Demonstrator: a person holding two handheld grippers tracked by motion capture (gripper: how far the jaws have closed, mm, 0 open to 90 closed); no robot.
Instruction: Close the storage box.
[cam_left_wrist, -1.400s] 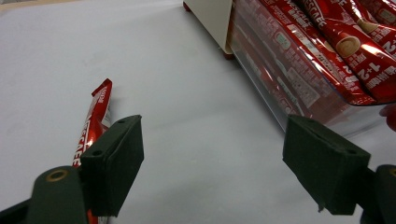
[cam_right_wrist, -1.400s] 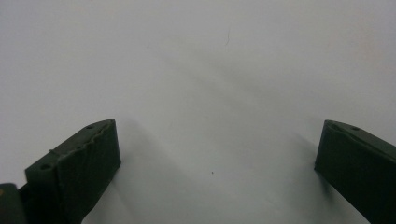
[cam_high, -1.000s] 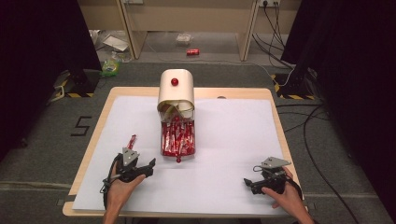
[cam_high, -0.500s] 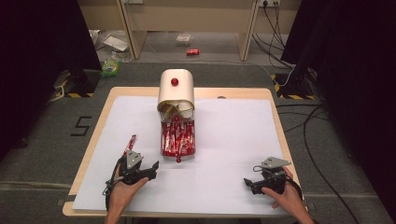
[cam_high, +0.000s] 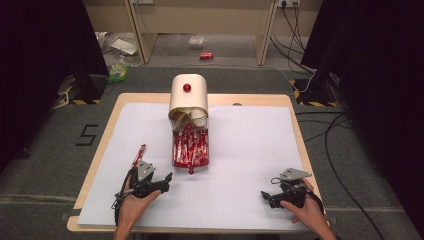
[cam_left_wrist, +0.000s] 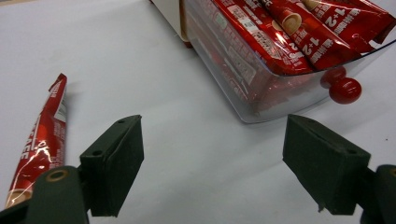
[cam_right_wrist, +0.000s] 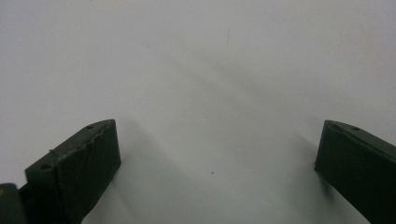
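Note:
A cream box (cam_high: 188, 97) with a red knob stands at the table's far middle. Its clear drawer (cam_high: 190, 148) is pulled out toward me, packed with several red snack packets (cam_left_wrist: 261, 32), and carries a red knob (cam_left_wrist: 344, 89) on its front. One loose red packet (cam_high: 139, 154) lies on the white sheet left of the drawer. My left gripper (cam_high: 165, 182) rests just near of that packet, open and empty, its jaws aimed at the drawer's front corner; the loose packet (cam_left_wrist: 42, 144) lies beside its left jaw. My right gripper (cam_high: 265, 196) sits at the near right, open over bare sheet (cam_right_wrist: 217, 93).
The white sheet (cam_high: 250, 145) covers most of the wooden table (cam_high: 295, 107). Cables (cam_high: 345, 150) trail on the floor to the right. Litter and a red can (cam_high: 206, 55) lie on the floor beyond the table.
My left gripper has drawn back slightly toward the near edge, away from the loose packet. The right gripper has stayed put.

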